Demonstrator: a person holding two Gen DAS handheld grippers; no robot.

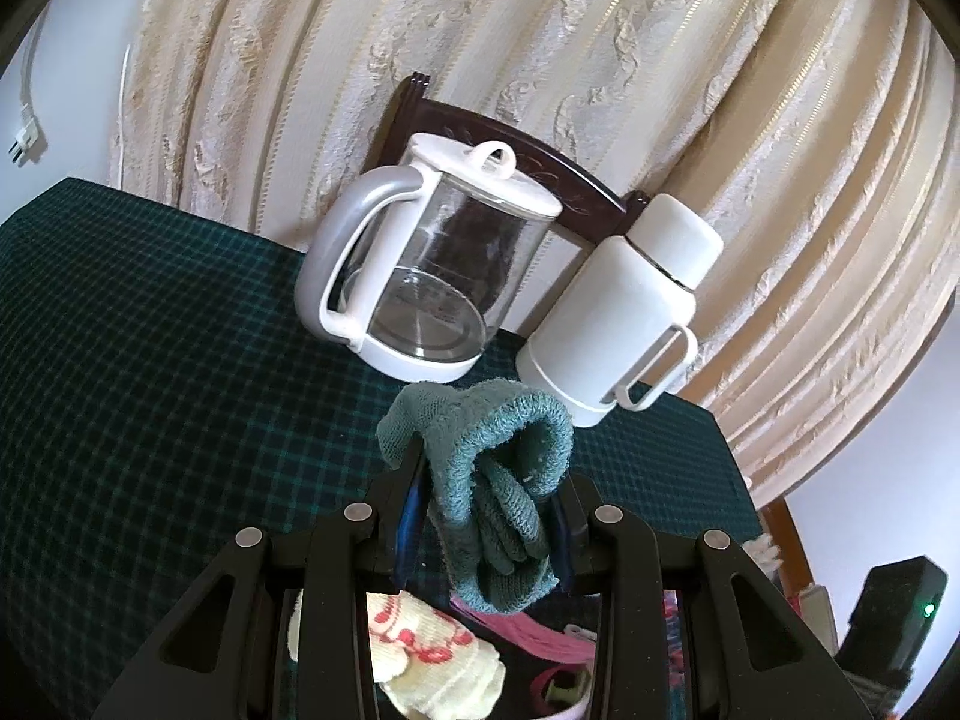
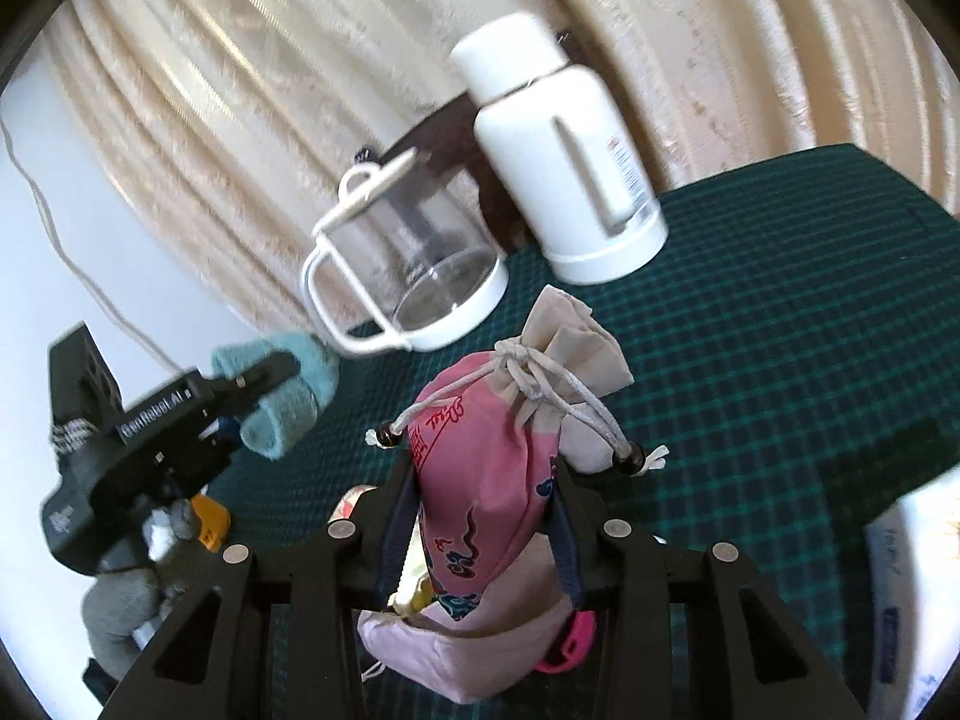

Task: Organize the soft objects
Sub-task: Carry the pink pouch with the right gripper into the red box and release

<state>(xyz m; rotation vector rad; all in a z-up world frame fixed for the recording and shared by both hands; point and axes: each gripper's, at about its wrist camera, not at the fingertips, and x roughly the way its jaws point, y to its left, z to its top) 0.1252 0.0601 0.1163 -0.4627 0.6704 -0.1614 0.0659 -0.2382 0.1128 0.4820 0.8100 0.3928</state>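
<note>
My left gripper [image 1: 489,480] is shut on a teal terry sock [image 1: 498,480], which hangs folded between its fingers above the green checked tablecloth [image 1: 150,360]. The same sock [image 2: 282,396] and left gripper [image 2: 264,378] show at the left of the right wrist view. My right gripper [image 2: 486,480] is shut on a pink drawstring pouch [image 2: 480,480] with a beige top and white cord, held above the tablecloth [image 2: 750,360]. A cream sock with red print [image 1: 420,660] and pink items [image 1: 528,636] lie below the left gripper.
A glass kettle with a white lid [image 1: 414,264] and a white thermos [image 1: 624,312] stand at the table's far edge, before a dark chair back [image 1: 540,150] and a beige curtain [image 1: 600,30]. A grey plush toy [image 2: 132,588] lies at the lower left.
</note>
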